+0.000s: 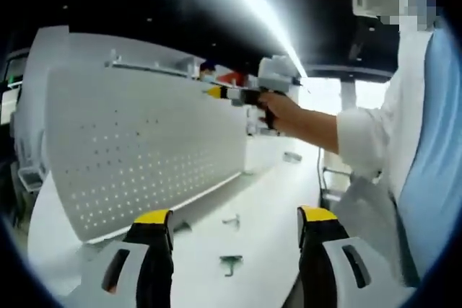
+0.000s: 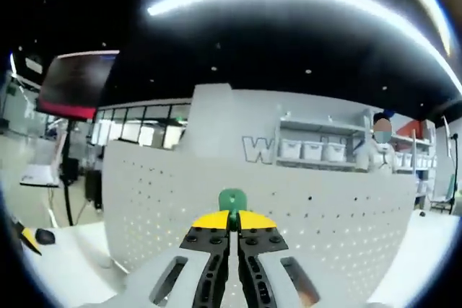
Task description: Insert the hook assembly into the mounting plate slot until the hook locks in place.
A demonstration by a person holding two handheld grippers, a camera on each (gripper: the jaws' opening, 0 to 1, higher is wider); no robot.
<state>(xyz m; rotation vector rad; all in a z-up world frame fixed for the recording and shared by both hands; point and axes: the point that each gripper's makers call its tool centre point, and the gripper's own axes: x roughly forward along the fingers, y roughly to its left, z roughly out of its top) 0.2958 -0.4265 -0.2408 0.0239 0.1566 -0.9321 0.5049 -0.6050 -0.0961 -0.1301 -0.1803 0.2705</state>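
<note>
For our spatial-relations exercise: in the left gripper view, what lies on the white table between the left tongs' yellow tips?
Two small dark metal hooks lie there on the white table, in front of the white perforated mounting plate.

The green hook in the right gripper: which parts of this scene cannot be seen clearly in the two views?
- Green hook, right gripper view: only its top shows; the shut jaws of the right gripper hide the rest.
- Pegboard slot it aims at: hidden behind the hook.
- Small hooks on the table, left gripper view: too small and blurred for their shape.
- Left gripper: open, empty.
</note>
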